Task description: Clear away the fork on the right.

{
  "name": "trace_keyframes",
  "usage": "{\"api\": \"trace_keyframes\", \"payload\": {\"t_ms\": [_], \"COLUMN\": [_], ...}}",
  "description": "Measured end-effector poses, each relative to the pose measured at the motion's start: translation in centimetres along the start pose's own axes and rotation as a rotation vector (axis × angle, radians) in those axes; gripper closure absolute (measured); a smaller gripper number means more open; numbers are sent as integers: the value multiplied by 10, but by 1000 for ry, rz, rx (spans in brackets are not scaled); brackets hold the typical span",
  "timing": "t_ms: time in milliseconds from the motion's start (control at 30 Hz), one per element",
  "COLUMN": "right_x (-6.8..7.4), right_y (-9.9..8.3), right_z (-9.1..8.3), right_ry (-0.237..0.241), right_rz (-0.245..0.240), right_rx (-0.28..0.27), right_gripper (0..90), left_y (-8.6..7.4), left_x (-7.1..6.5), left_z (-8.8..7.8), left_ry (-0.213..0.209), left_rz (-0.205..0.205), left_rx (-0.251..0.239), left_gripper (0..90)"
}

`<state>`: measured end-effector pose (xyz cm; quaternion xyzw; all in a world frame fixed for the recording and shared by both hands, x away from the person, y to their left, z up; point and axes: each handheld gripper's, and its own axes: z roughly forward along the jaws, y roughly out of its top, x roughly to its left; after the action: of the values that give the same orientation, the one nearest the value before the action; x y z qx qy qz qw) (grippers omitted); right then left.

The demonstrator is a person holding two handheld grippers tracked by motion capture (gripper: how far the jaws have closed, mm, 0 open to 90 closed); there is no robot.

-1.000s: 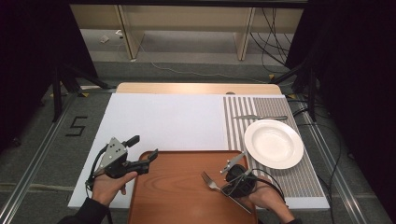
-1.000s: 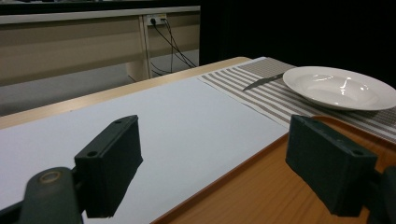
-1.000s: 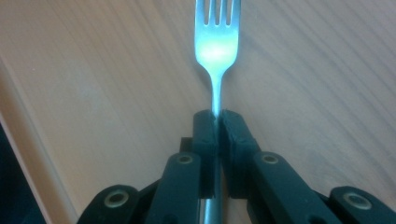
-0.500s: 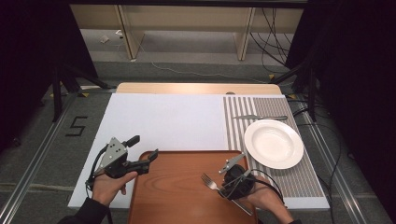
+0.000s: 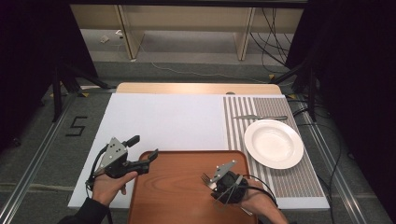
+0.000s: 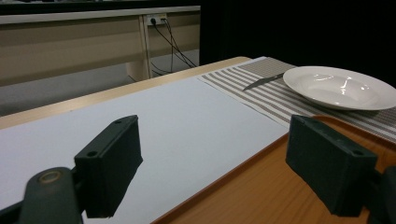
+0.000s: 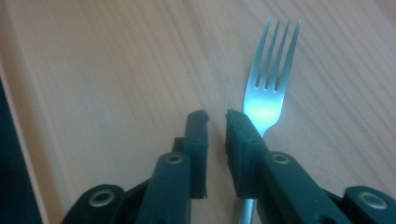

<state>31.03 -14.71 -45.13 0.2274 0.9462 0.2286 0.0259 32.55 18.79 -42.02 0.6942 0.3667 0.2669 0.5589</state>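
Fork (image 7: pixel 268 100), steel, four-tined — one item, on wooden tray (image 5: pixel 177 186).
Lies flat near the tray's right edge, tines toward the far side; handle runs back toward the near edge, partly hidden.

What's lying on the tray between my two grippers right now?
Nothing: in the high view, bare wooden tray separates the left gripper from the right gripper; the fork lies by the right one.

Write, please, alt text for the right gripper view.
A silver fork lies on a wooden tray, tines pointing away. The right tongs hover just above it, jaws nearly closed with a narrow gap; the fork's handle passes under the right-hand jaw, not between them.
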Motion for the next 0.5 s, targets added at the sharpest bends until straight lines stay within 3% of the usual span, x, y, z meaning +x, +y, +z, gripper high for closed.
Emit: {"api": "trace_keyframes", "payload": {"t_ms": [500], "right_x": [1], "right_y": [-1], "right_z": [5], "right_ry": [-51], "right_rz": [-32], "right_rx": [79], "right_gripper": [900], "left_y": [0], "left_x": [0], "left_z": [0], "left_ry": [-1], "left_rz": [-1], "left_rx": [0], "left_gripper": [178]}}
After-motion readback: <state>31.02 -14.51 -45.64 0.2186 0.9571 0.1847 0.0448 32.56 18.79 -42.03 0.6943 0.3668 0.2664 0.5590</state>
